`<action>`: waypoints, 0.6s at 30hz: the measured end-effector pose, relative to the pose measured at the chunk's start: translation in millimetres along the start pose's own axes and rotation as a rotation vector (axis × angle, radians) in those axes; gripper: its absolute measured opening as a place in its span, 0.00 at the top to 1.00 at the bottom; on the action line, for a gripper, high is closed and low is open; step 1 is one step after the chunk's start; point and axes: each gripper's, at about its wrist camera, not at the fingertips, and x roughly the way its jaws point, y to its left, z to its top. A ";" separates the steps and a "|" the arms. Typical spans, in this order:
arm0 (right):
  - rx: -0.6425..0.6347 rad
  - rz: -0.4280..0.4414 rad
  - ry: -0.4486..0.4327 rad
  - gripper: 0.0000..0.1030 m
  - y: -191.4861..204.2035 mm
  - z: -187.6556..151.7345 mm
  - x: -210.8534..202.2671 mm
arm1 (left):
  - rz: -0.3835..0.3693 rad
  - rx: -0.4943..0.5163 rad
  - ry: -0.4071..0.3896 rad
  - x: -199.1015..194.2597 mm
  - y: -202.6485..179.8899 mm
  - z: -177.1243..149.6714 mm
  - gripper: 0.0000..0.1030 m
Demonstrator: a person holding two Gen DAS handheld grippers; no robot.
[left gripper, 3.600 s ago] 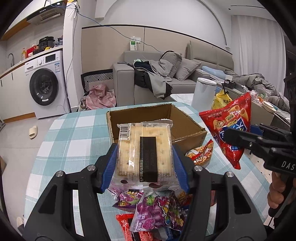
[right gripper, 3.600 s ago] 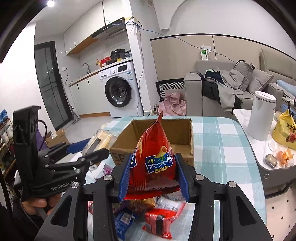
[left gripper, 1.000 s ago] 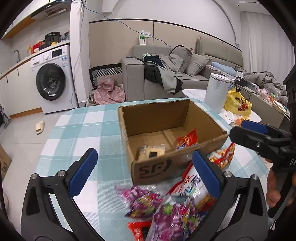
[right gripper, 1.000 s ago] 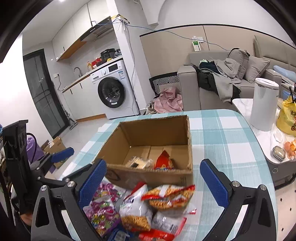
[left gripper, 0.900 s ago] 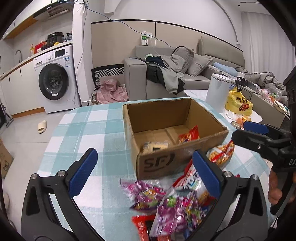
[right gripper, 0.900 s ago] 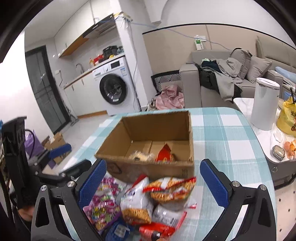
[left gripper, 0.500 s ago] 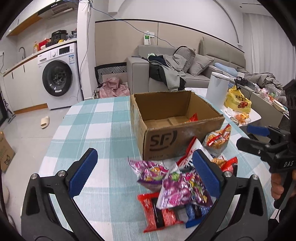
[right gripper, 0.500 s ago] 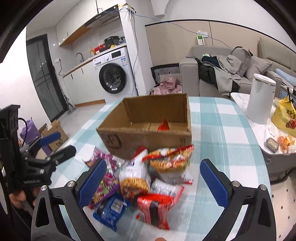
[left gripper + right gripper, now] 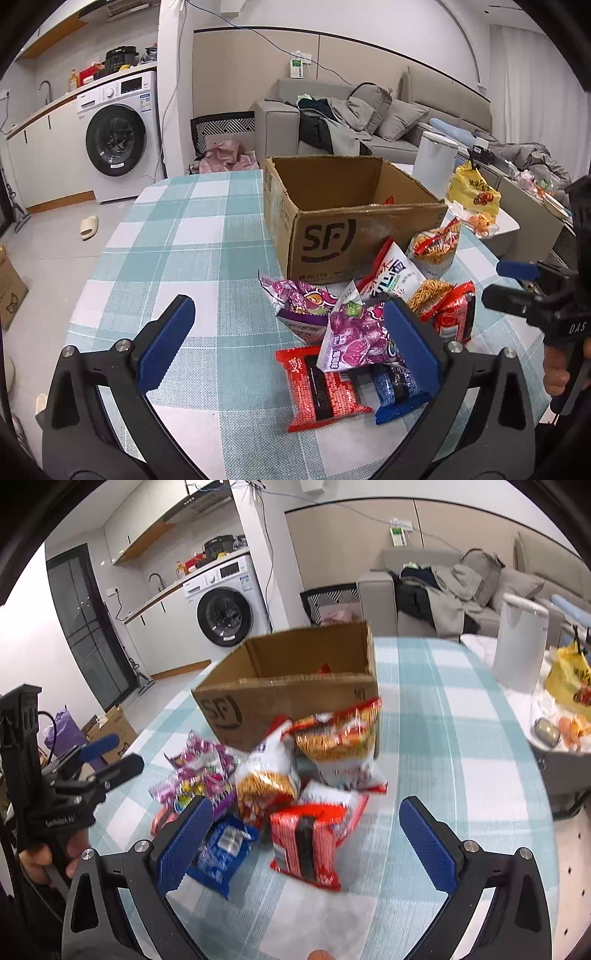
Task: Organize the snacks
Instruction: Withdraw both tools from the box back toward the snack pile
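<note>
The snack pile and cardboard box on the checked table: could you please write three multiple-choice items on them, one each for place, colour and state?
1. The snack pile lies:
A. inside the box
B. on the table in front of the box
C. on the floor

2. The gripper pads are:
A. blue
B. green
C. yellow

3. Both grippers are:
A. shut on packets
B. open, holding nothing
C. out of view

Answers:
1 B: packets such as the red packet lie before the cardboard box.
2 A: the pads show blue.
3 B: the left gripper and right gripper are spread wide.
</note>
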 end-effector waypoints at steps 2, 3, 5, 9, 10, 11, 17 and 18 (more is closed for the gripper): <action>0.010 -0.001 0.016 0.00 -3.9 -5.5 4.2 | -0.003 0.002 0.010 3.6 -2.4 -0.9 0.01; 0.013 -0.003 0.024 0.00 -4.4 -6.0 6.3 | -0.010 0.007 0.020 6.4 -4.4 -1.8 0.01; 0.018 -0.016 0.034 0.00 -5.5 -6.7 9.9 | -0.015 0.015 0.029 9.7 -8.0 -3.3 0.01; 0.022 -0.010 0.055 0.01 -6.1 -9.6 18.6 | -0.026 0.024 0.055 17.2 -12.2 -5.8 0.01; 0.027 -0.005 0.060 0.01 -6.6 -10.2 21.0 | -0.028 0.026 0.063 19.4 -13.0 -7.1 0.01; 0.032 0.001 0.065 0.01 -7.1 -10.9 23.3 | -0.026 0.027 0.069 21.4 -13.4 -8.6 0.01; 0.030 0.011 0.106 0.07 -4.0 -16.7 39.1 | -0.025 0.026 0.100 29.7 -12.3 -14.8 0.01; 0.030 0.010 0.110 0.09 -3.8 -18.2 40.7 | -0.024 0.031 0.107 31.3 -12.3 -15.4 0.01</action>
